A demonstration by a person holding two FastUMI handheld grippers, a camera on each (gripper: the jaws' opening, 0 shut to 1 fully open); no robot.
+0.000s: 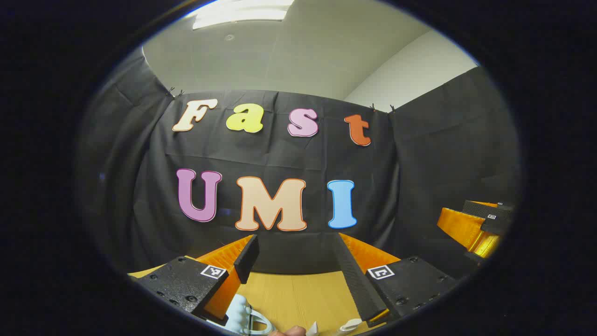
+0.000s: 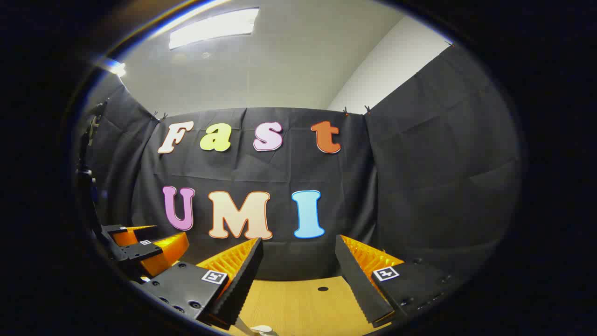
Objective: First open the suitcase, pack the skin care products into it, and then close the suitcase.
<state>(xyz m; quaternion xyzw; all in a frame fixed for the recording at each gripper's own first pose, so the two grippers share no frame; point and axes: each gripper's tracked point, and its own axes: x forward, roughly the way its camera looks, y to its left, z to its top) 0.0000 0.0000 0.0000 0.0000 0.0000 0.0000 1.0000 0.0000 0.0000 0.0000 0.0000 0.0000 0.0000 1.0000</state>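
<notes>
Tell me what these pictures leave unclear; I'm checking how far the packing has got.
- Pale blue object, left gripper view: cut off by the bottom edge and the left tool's finger; can't identify it.
- Small white items, same view: cut off at the bottom edge.
- Whitish object, right gripper view: barely a sliver showing.
- Suitcase state: cannot tell.

The left gripper (image 1: 298, 275) is held level above the worktop with its jaws spread wide and nothing between them. The right gripper (image 2: 298, 280) is level too, its jaws equally wide and empty, with the left one off to its left.
</notes>
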